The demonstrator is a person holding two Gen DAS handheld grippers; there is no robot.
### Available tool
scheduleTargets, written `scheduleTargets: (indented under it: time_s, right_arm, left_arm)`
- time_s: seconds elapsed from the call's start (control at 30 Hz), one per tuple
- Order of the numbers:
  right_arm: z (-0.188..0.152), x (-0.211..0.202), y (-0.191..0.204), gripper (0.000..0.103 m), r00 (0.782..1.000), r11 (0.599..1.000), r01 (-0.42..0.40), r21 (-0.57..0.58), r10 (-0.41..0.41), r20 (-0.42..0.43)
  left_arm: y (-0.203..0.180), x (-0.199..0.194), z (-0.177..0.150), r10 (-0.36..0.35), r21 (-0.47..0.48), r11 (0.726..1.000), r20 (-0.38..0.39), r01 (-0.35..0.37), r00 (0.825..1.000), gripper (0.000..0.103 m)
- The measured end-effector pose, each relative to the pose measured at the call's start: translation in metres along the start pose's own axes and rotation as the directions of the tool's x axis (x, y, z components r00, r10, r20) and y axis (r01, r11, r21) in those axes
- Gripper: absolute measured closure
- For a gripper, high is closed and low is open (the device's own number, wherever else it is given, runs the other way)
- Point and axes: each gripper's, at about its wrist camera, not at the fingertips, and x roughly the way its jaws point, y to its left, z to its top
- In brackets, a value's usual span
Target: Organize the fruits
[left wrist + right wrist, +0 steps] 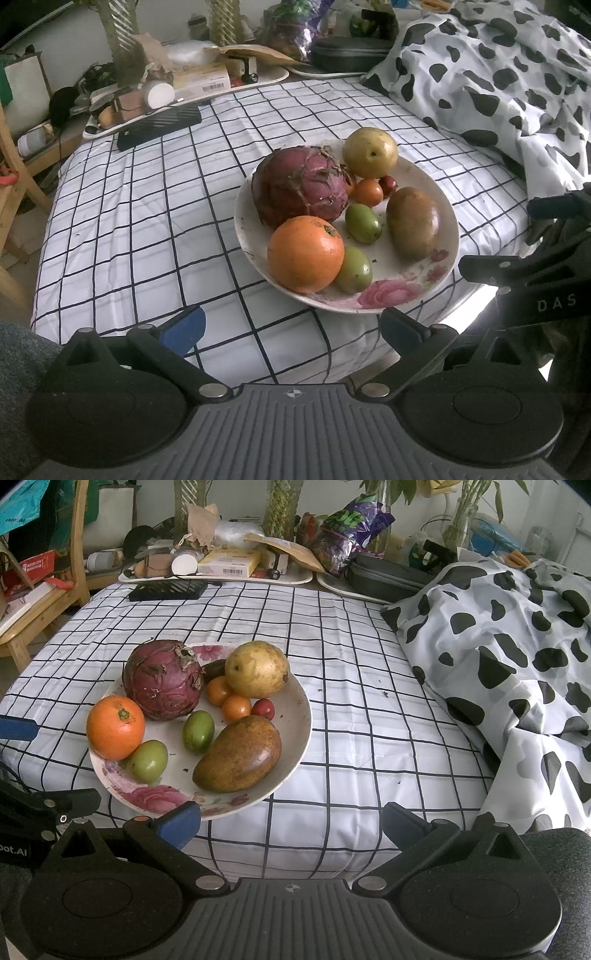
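1. A floral plate [295, 738] sits on a white bed cover with a black grid [369, 701]. It holds a purple cabbage-like head [162, 679], an orange [115, 727], a brown mango [238, 755], a yellow-green pear-like fruit [256, 669], two green fruits [148, 760] and a few small orange and red ones [236, 707].
2. A cow-print blanket [517, 657] is bunched up to the plate's right. Behind the bed, trays hold boxes, paper bags and a black case [384, 576], with a black slatted object [168, 590] on the cover's far edge.
3. The right wrist view alone shows a dark fruit [215, 668] tucked between the purple head and the pear-like fruit; in the left wrist view it is hidden.
4. The left gripper [295, 328] hovers at the plate's near rim, jaws spread and empty.
5. The right gripper [291, 821] hovers just right of the plate, also spread wide, holding nothing; its body shows at the right edge of the left view.
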Motion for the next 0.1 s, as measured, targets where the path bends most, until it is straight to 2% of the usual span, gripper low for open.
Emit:
scheduleTargets:
  time_s: [0.1]
  right_arm:
    - [0.0000,-0.0001,0.0001,0.000,1.000,1.000,0.000,0.000,0.000,0.000]
  left_arm:
    - [0.0003,0.0000,-0.0003,0.001,-0.003,1.000,0.005,-0.001,1.000,0.000]
